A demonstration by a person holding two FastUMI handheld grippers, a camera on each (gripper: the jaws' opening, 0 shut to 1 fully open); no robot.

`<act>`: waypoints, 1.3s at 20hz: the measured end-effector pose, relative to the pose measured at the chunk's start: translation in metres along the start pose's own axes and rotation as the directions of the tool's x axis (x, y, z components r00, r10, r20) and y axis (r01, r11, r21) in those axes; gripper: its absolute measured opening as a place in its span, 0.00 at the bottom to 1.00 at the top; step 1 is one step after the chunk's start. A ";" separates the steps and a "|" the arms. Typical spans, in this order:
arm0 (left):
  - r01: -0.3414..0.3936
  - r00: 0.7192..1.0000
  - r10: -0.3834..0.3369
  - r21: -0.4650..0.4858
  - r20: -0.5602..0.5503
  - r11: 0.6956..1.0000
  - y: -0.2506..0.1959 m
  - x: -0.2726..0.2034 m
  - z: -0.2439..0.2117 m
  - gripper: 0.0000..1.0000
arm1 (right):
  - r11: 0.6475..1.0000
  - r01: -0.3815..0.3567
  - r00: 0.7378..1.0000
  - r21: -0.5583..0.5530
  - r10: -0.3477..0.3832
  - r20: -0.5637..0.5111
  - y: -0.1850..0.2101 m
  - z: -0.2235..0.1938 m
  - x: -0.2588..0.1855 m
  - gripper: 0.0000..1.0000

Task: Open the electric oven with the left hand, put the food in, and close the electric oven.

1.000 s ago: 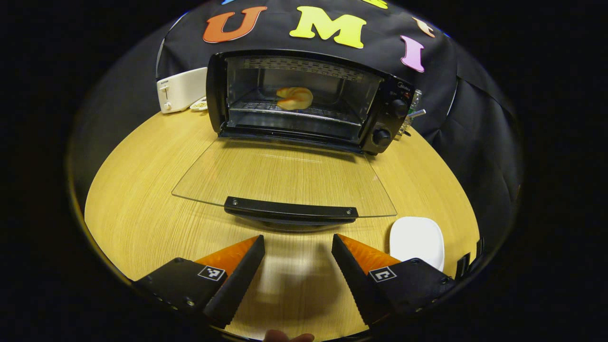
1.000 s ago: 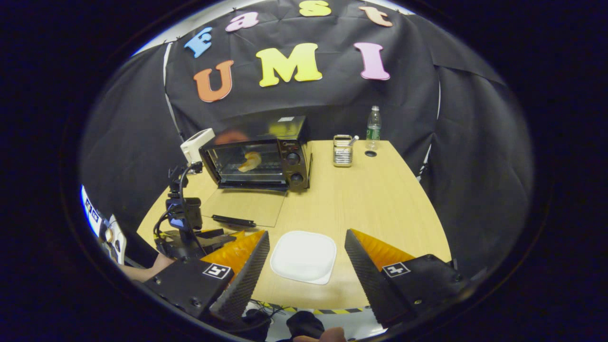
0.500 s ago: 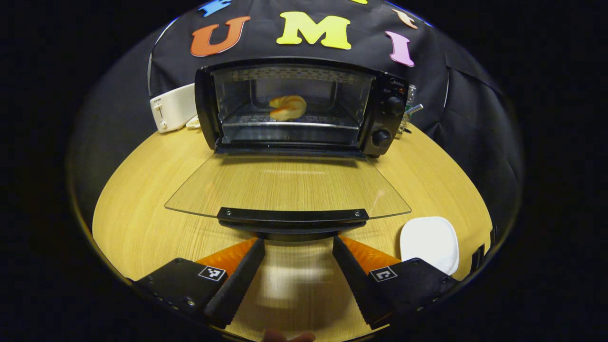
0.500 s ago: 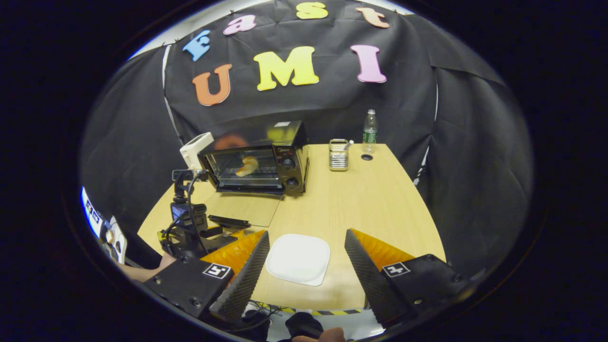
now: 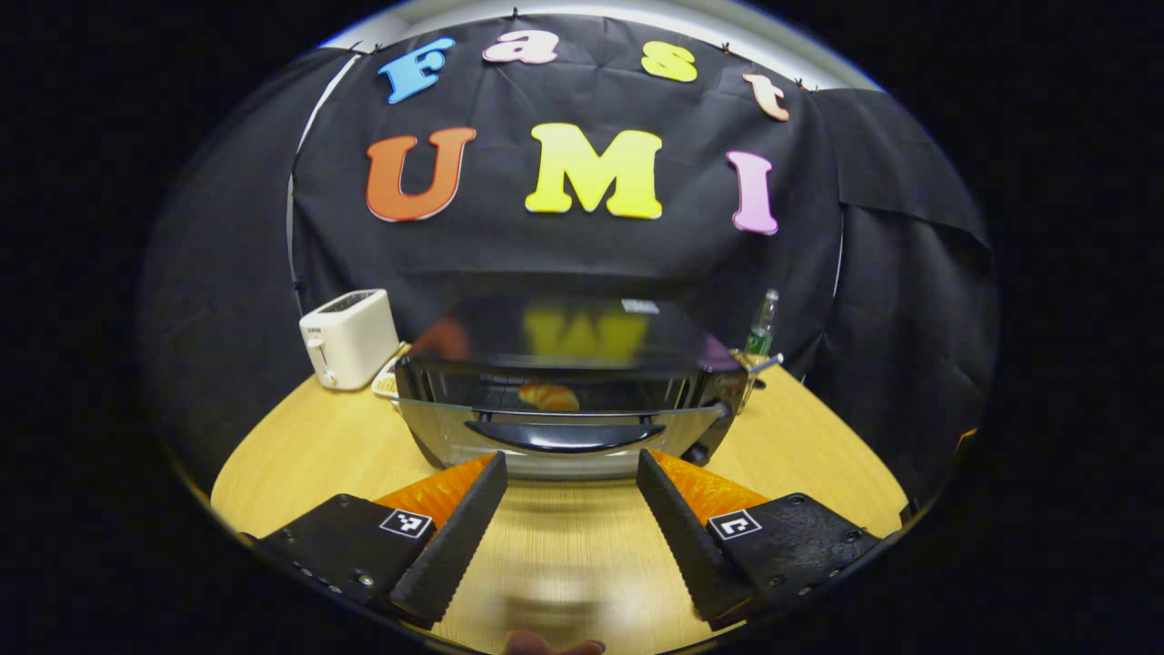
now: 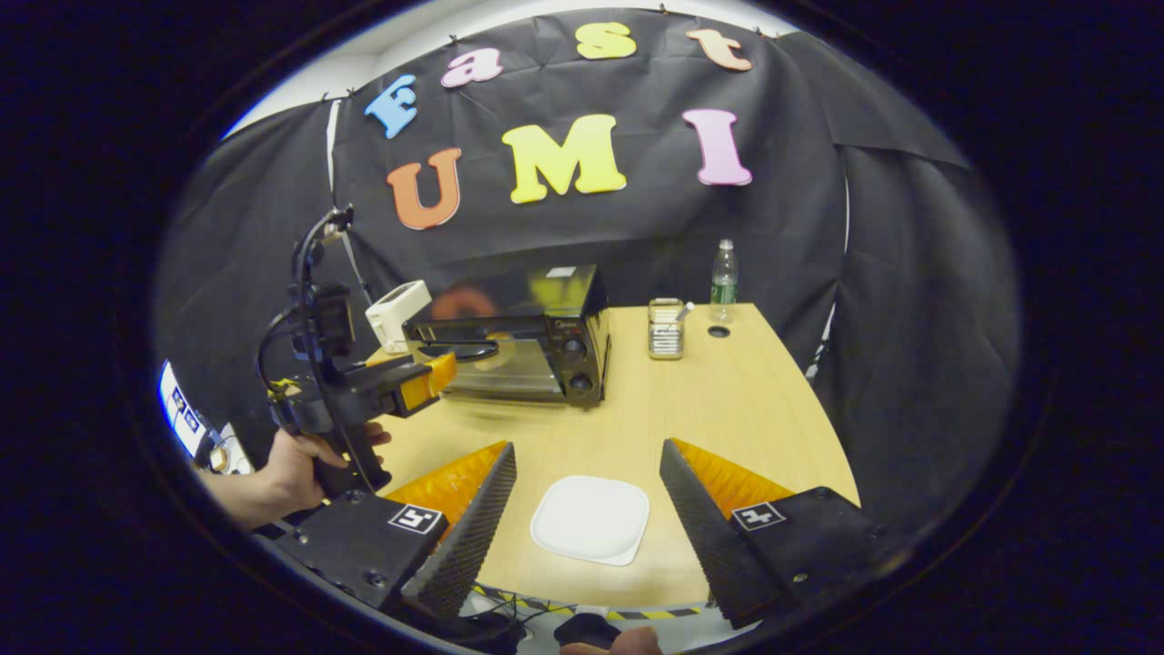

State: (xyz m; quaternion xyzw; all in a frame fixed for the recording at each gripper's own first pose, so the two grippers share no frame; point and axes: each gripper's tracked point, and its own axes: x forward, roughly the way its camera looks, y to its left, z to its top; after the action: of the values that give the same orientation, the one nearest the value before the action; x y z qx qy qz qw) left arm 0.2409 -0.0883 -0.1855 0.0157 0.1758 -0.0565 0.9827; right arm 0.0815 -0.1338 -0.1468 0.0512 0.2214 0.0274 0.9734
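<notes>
With the food (image 5: 548, 397) already on the rack inside the oven (image 5: 564, 400) at the bench's far left edge, only closing remains: the door (image 5: 559, 437) is half raised, the left gripper (image 5: 571, 468) spread wide and empty beneath its handle (image 5: 562, 435), the right gripper (image 6: 587, 468) wide over the plate (image 6: 591, 519).

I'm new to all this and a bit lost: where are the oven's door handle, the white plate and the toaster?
Door handle (image 5: 564, 436), left gripper view: middle of the dark bar.
White plate (image 6: 591, 520), right gripper view: centre of the dish.
Toaster (image 5: 350, 338), left gripper view: its front face.
</notes>
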 end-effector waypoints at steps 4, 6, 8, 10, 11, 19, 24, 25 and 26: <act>0.013 0.991 -0.014 0.003 0.131 1.000 0.006 -0.060 0.075 0.95 | 1.000 0.022 0.993 0.008 -0.023 0.119 0.016 0.033 -0.012 0.97; 0.024 0.984 -0.024 0.001 0.177 1.000 0.009 -0.100 0.099 0.94 | 0.999 0.038 0.984 0.006 -0.038 0.177 0.029 0.048 -0.023 0.97; 0.034 0.977 -0.033 0.000 0.211 0.999 0.017 -0.139 0.115 0.94 | 0.998 0.061 0.971 -0.006 -0.058 0.231 0.044 0.063 -0.039 0.96; 0.022 0.973 -0.023 0.009 0.229 1.000 0.031 -0.181 0.121 0.94 | 0.997 0.080 0.957 -0.019 -0.071 0.281 0.060 0.075 -0.058 0.96; 0.014 0.970 -0.016 0.014 0.242 1.000 0.037 -0.201 0.123 0.94 | 0.996 0.086 0.951 -0.023 -0.075 0.301 0.069 0.077 -0.067 0.96; -0.006 0.967 0.017 -0.046 0.255 0.999 0.070 -0.318 0.094 0.94 | 0.995 0.084 0.934 -0.063 -0.056 0.353 0.143 0.056 -0.139 0.97; -0.035 0.969 0.055 -0.087 0.240 0.996 0.081 -0.350 0.069 0.93 | 0.997 0.056 0.948 -0.058 -0.035 0.316 0.172 0.020 -0.168 0.97; -0.041 0.969 0.062 -0.092 0.237 0.995 0.082 -0.354 0.066 0.93 | 0.997 0.051 0.947 -0.062 -0.028 0.319 0.175 0.018 -0.173 0.97; -0.048 0.971 0.068 -0.095 0.231 0.994 0.082 -0.357 0.061 0.93 | 0.996 0.045 0.946 -0.071 -0.019 0.324 0.177 0.017 -0.177 0.97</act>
State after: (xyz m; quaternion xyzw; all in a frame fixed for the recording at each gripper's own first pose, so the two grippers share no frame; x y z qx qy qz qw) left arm -0.0614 0.0275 -0.0031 -0.0294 0.0606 -0.0213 0.9975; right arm -0.0758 0.0266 -0.0359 0.0135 0.0587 0.0115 0.9981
